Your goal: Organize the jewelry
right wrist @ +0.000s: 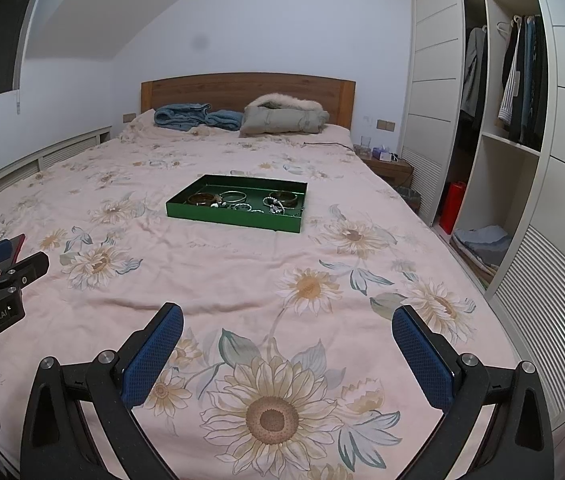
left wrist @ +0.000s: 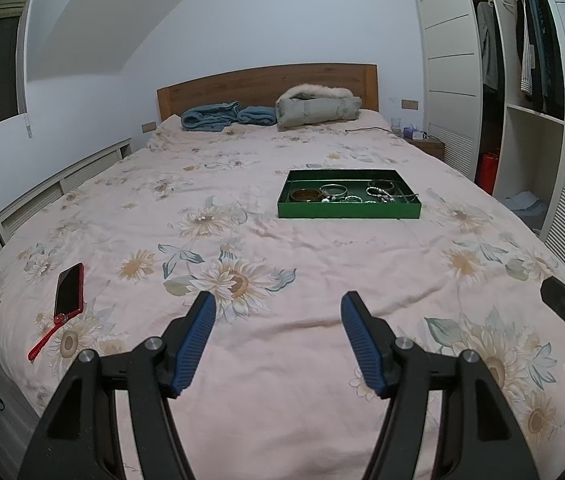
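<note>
Still, both the left gripper (left wrist: 278,306) and right gripper (right wrist: 288,318), spread empty, could snag seemingly tangled jewelry (right wrist: 242,202) in the green tray (right wrist: 234,218).

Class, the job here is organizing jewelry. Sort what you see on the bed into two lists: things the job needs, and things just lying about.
Belongs to the job:
green tray
bangles and bracelets in it
left tool
right tool

Just lying about:
red phone
blue blanket
grey fur-trimmed coat
</note>
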{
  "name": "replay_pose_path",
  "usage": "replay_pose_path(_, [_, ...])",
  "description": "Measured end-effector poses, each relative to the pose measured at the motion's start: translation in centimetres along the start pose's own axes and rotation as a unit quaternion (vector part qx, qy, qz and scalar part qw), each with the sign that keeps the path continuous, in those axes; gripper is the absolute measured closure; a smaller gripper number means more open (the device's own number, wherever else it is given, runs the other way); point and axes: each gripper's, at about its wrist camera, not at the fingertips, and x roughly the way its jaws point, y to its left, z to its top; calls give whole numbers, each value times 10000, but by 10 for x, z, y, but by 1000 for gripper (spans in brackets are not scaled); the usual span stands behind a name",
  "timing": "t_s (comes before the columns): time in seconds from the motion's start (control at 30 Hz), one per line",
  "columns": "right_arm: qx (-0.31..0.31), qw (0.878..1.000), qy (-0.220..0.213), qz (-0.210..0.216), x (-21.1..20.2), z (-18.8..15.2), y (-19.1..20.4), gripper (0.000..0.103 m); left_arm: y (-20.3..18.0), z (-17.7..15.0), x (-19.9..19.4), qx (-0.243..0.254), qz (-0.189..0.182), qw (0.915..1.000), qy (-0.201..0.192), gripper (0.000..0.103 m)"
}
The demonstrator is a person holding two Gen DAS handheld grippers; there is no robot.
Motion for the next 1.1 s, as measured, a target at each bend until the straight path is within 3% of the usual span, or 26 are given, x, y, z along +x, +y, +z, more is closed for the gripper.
replay_pose_path(1.1, [0,10000,22,13,0,-2,2,0,1,-3,4,24,-102,9999,125,40])
